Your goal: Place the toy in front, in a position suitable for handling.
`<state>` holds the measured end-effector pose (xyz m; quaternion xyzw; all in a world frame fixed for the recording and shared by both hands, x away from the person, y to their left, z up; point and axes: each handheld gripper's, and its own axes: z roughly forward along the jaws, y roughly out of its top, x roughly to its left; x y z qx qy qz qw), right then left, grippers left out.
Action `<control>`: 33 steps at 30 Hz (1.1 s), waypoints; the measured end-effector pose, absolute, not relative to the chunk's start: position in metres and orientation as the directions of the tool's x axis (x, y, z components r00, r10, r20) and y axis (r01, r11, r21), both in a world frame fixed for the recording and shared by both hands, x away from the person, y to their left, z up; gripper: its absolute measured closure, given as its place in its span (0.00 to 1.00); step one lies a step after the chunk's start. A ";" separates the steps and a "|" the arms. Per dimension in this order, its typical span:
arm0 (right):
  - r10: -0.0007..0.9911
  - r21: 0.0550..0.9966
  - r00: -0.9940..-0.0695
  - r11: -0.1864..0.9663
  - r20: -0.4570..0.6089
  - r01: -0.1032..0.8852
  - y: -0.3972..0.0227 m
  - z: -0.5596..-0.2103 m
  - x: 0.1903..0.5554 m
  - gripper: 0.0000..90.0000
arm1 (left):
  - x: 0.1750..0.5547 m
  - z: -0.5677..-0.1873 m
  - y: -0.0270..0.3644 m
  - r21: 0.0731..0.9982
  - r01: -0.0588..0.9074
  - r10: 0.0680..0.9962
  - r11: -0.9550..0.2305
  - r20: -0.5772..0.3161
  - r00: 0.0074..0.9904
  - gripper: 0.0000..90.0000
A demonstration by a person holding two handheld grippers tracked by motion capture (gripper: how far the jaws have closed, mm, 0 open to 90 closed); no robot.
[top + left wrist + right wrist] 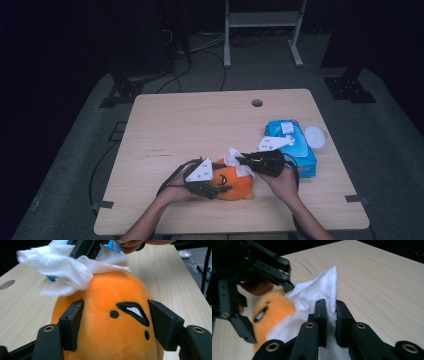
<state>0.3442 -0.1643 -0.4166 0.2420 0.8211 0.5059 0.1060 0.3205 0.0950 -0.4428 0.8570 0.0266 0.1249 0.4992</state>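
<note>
Pale wooden table (pixel 200 125) in a dark room; left gripper (pixel 115 322) clamps the orange plush toy (pixel 110 315) between its jaws; right gripper (pixel 331 315) pinches a white wipe (pixel 317 293) lying on the toy

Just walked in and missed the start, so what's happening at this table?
A person is wiping an orange plush toy with a white wipe. The left claw grips the toy by its sides and holds it on the wooden table. The right claw is shut on the wipe, which lies over the top of the toy. A blue pack of wipes sits on the table to the right, its lid flipped open.
</note>
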 end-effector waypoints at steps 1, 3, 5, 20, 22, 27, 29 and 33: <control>0.516 0.878 -0.854 0.373 0.073 0.301 -0.168 -0.419 0.346 0.90 | 0.321 -0.443 0.096 0.863 -0.072 0.174 -0.500 0.181 0.968 0.36; 0.537 0.872 -0.837 0.358 0.100 0.334 -0.176 -0.425 0.350 0.90 | 0.324 -0.444 0.098 0.872 -0.049 0.184 -0.488 0.157 0.970 0.36; 0.550 0.869 -0.828 0.353 0.107 0.348 -0.183 -0.427 0.350 0.90 | 0.326 -0.445 0.101 0.877 -0.025 0.195 -0.479 0.133 0.972 0.36; 0.481 0.877 -0.873 0.383 0.081 0.292 -0.169 -0.420 0.327 0.90 | 0.349 -0.451 0.119 0.898 0.208 0.342 -0.386 -0.070 0.937 0.34; 0.493 0.869 -0.866 0.388 0.085 0.306 -0.173 -0.423 0.331 0.90 | 0.349 -0.451 0.118 0.899 0.215 0.347 -0.382 -0.076 0.935 0.34; 0.499 0.870 -0.861 0.377 0.099 0.319 -0.176 -0.424 0.329 0.90 | 0.350 -0.452 0.118 0.898 0.216 0.354 -0.383 -0.074 0.933 0.34; 0.462 0.879 -0.883 0.384 0.083 0.283 -0.170 -0.419 0.323 0.90 | 0.352 -0.452 0.119 0.899 0.227 0.360 -0.375 -0.085 0.929 0.33; 0.443 0.870 -0.896 0.431 0.027 0.239 -0.158 -0.419 0.317 0.90 | 0.351 -0.451 0.118 0.899 0.225 0.357 -0.375 -0.084 0.930 0.31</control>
